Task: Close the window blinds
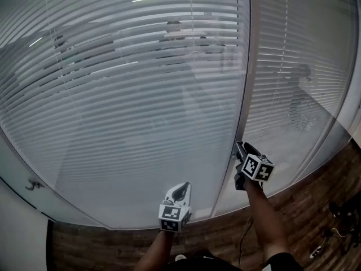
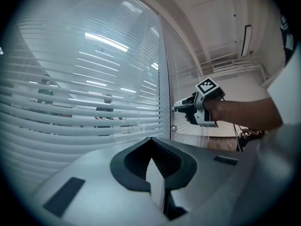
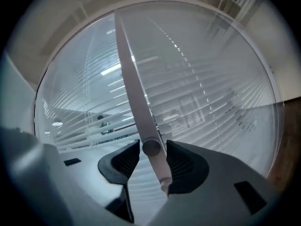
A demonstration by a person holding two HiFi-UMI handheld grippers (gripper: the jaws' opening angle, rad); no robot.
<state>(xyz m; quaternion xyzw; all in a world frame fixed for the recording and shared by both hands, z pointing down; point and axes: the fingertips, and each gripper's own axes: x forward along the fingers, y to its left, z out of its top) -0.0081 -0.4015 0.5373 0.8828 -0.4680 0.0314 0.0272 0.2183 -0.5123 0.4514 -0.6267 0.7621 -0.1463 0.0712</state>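
White slatted blinds [image 1: 141,95] hang behind the glass on both sides of a grey vertical frame post [image 1: 246,83]; their slats are tilted and figures show through the gaps. My right gripper [image 1: 242,149] reaches to that post. In the right gripper view its jaws stand open [image 3: 153,149] on either side of a small round knob [image 3: 151,147] on the post [image 3: 134,88], with a gap at the left pad. My left gripper [image 1: 181,188] hangs lower, in front of the left pane, shut [image 2: 155,173] and empty. The left gripper view shows the right gripper [image 2: 175,108] at the post.
A second small fitting [image 3: 165,182] sits on the post just below the knob. Wood-pattern floor [image 1: 304,208] runs along the window's foot, with cables and gear [image 1: 338,219] at the far right. A white wall edge with a handle [image 1: 34,184] lies at the left.
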